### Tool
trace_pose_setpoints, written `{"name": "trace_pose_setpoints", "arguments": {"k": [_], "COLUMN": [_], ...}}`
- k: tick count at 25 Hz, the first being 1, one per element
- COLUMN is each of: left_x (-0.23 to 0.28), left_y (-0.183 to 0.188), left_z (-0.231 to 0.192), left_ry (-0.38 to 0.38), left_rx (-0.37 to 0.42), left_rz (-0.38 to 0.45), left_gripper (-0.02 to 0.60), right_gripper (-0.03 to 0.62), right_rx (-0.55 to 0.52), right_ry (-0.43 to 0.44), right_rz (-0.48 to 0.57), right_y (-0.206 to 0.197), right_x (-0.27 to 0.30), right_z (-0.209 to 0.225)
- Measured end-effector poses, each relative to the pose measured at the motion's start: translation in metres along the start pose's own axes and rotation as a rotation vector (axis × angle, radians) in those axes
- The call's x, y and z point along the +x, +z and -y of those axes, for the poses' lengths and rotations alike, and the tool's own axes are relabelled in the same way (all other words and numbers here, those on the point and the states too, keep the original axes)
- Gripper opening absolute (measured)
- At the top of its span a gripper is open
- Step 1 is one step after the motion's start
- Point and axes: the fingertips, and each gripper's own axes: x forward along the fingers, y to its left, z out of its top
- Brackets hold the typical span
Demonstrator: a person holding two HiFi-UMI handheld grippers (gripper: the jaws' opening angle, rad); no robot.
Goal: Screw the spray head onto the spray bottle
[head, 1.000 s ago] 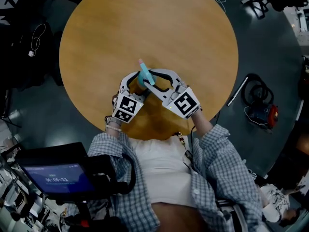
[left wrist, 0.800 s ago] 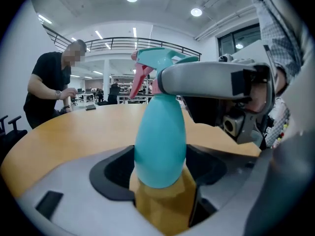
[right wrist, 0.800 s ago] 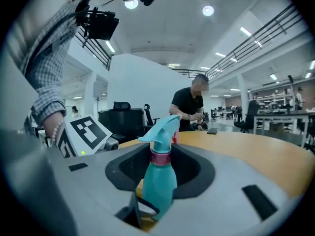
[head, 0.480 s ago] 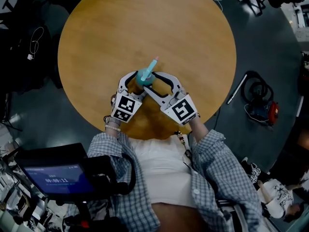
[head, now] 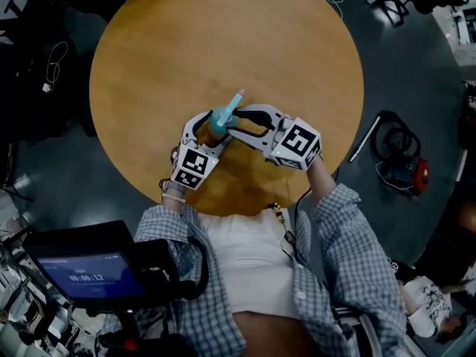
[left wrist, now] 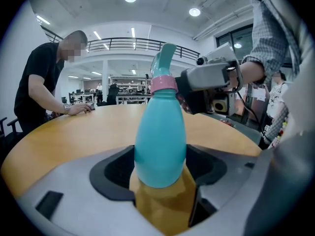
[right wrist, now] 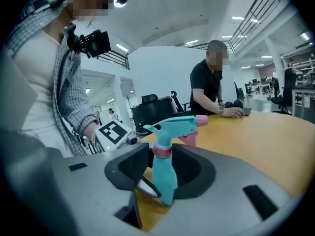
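Item: teal spray bottle (left wrist: 160, 132), standing upright near the front edge of a round wooden table (head: 223, 36), long axis vertical. Fitted part: teal spray head (right wrist: 174, 127) with pink nozzle, seated on the neck above a pink collar (right wrist: 162, 150); in the head view the nozzle points away from the person and to the right. Left gripper (left wrist: 160, 156): fingers (left wrist: 115, 166) wide apart and clamped on the bottle's broad lower body, holding it steady. Right gripper (right wrist: 161, 154): comes in from the right, nearly level, higher up than the left; its fingers (right wrist: 130, 166) have just been closing, with the collar between their tips and apparently touched on both sides. Key relation: the collar sits right at the right fingertips, crosswise to the bottle's axis, so any further tightening would likely be a turn about that upright axis by the right hand. How fully the thread is seated cannot be told.
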Motion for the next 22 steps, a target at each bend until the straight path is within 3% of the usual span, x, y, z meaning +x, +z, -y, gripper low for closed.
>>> {"name": "trace_pose_setpoints", "arguments": {"k": [5, 11, 18, 20, 22], "left_x": [-0.002, -0.003, -0.001, 0.000, 0.000], "left_y": [0.001, -0.002, 0.000, 0.000, 0.001], "left_z": [-0.002, 0.000, -0.002, -0.001, -0.001], "left_ry": [0.007, 0.017, 0.018, 0.015, 0.012], "left_rx": [-0.013, -0.017, -0.017, -0.015, -0.012], "left_rz": [0.005, 0.004, 0.007, 0.007, 0.009], "left_gripper": [0.336, 0.336, 0.336, 0.336, 0.336], "right_gripper": [0.117, 0.106, 0.100, 0.076, -0.006], "right_rx": [0.005, -0.030, -0.055, -0.040, -0.047], "right_ry": [-0.016, -0.155, -0.064, -0.108, -0.212], "right_rz": [0.032, 0.075, 0.030, 0.036, 0.025], "right_y": [0.005, 0.003, -0.009, -0.010, -0.016], "right_x": [0.007, -0.002, 0.002, -0.014, -0.038], "right_z": [0.003, -0.008, -0.049, -0.042, -0.015]}}
